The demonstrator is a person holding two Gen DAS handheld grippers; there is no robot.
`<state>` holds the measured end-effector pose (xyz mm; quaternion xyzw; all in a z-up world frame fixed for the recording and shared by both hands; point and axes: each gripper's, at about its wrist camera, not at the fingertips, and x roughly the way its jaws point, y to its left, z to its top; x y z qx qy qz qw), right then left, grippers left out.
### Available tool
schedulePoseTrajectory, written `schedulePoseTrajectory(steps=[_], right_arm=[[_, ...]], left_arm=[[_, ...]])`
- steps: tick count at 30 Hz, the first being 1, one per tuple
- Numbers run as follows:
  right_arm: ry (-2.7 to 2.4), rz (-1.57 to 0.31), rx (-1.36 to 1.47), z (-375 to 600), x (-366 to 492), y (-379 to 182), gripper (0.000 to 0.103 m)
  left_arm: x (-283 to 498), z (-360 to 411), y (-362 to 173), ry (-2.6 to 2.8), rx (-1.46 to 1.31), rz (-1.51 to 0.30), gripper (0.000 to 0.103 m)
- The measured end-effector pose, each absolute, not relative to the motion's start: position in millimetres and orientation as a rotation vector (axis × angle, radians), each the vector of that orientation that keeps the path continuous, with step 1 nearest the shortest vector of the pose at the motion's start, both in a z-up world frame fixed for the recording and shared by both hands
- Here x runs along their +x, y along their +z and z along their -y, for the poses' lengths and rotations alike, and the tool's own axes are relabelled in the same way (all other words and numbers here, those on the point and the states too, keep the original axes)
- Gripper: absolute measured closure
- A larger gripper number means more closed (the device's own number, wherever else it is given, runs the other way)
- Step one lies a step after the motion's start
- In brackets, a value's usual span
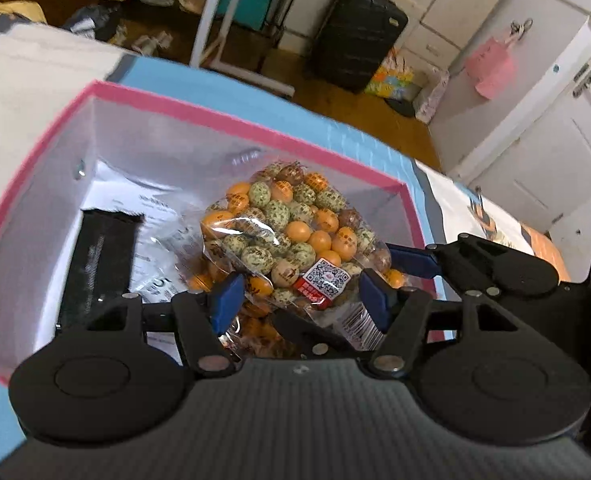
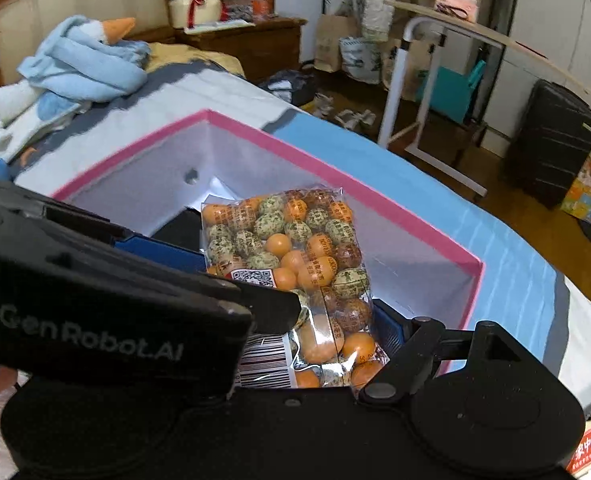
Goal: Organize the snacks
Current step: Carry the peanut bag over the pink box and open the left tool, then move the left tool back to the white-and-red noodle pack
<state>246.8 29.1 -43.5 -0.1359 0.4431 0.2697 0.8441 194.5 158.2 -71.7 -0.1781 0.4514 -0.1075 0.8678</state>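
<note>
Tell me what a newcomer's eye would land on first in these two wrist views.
First, the clear plastic bag of orange, green-speckled and brown wrapped snack balls, lying in the pink-rimmed white box on the blue bed cover. Next, the black two-finger grippers with blue pads: the left gripper straddles the bag's near end, and the right gripper comes in beside it. Behind, a black ribbed suitcase stands against the white cupboards.

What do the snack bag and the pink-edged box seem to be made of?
Snack bag: clear, glossy plastic film, judging by its bright reflections, crinkles and the round sweets visible through it. Box: probably cardboard with a matte white inside and pink rim; its walls look stiff and flat, with sharp corners.
</note>
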Motion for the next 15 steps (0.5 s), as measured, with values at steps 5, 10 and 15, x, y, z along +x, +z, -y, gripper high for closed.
schedulePoseTrajectory(steps=[5,10,15], right_arm=[[0.53,-0.874,-0.357,-32,227,-41,0.012],[0.466,-0.852,-0.266,-2,196,-8,0.011],[0.465,-0.804,-0.126,37,155,15,0.011]], left_arm=[[192,-159,-82,-0.192,-0.35,-0.953,0.043],[173,-166,-67,-0.21,-0.35,-0.906,0.043],[144,-156,-47,-0.205,-0.288,-0.87,0.043]])
